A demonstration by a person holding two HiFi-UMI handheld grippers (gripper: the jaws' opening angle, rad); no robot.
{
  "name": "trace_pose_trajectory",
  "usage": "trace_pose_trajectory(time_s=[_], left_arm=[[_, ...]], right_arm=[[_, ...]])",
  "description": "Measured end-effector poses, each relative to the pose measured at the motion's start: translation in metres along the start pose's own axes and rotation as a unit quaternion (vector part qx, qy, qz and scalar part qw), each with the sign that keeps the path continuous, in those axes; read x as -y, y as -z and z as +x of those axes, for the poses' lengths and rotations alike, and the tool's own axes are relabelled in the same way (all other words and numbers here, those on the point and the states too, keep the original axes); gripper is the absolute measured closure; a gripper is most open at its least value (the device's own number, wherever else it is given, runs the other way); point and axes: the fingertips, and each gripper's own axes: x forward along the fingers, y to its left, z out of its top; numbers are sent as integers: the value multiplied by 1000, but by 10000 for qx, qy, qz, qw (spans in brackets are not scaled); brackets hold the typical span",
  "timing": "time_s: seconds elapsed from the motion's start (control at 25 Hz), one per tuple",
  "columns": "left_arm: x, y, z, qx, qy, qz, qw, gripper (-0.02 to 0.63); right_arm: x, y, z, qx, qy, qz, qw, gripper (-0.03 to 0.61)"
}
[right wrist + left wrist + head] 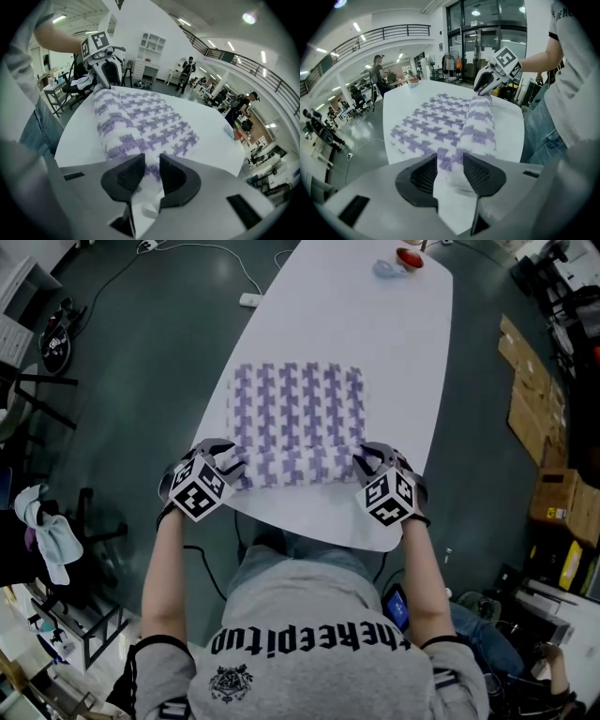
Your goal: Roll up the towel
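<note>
A white towel point(295, 413) with a purple houndstooth pattern lies flat on the white oval table point(356, 324). Its near edge is rolled into a thick roll point(295, 471) running left to right in front of me. My left gripper point(230, 463) is shut on the roll's left end, and in the left gripper view the towel point(440, 126) fills the gap between the pads of the left gripper point(450, 161). My right gripper point(367, 461) is shut on the roll's right end. In the right gripper view the towel point(140, 117) is pinched in the right gripper point(151, 164).
At the table's far end sit a red object point(409, 257) and a bluish item point(389, 268). Cardboard sheets point(530, 390) lie on the floor at the right, a power strip point(249, 300) and cables at the far left. A rack with cloths point(47, 531) stands at my left.
</note>
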Motion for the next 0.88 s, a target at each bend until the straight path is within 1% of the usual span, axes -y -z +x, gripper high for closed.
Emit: trace_pose_trajectory(time_s=[0.12,0.2,0.28,0.32,0.4,0.48,0.56,0.64,0.72,0.8,0.88], left_arm=[[-7,-11,-20,350,-298,76,9989,459],[-3,-21,-36,497,-482,288,9972,459],[13,-29,-44,489,-546,586,9956,459],[24,-31,-45,437,-525,727,9950,456],[44,-25,-41,270,-456,942,9941,431],[59,-13,-30,67,-378,1036,9939,403],[69,0,-19,-127,-294,1039,9941,375],[74,11,-11,-292,-272,1017,9940,359],[74,18,-3,-416,-290,1022,9935,356],[70,23,3,-533,-363,1118,9916,356],[64,25,4,-662,-527,1284,9881,362]], right_arm=[[2,-12,-16,271,150,123,9994,499],[-3,-15,-29,379,169,105,9991,499],[-11,-10,-41,397,132,19,9991,499],[-17,-6,-45,374,101,-28,9992,499],[-30,3,-46,299,14,-81,9995,476],[-42,13,-41,184,-95,-108,9997,449],[-50,24,-33,22,-140,-215,9997,421],[-53,34,-26,-147,-95,-364,9992,404],[-52,41,-16,-282,-4,-476,9985,403],[-49,44,-7,-394,113,-540,9977,403],[-47,43,-2,-496,206,-563,9970,412]])
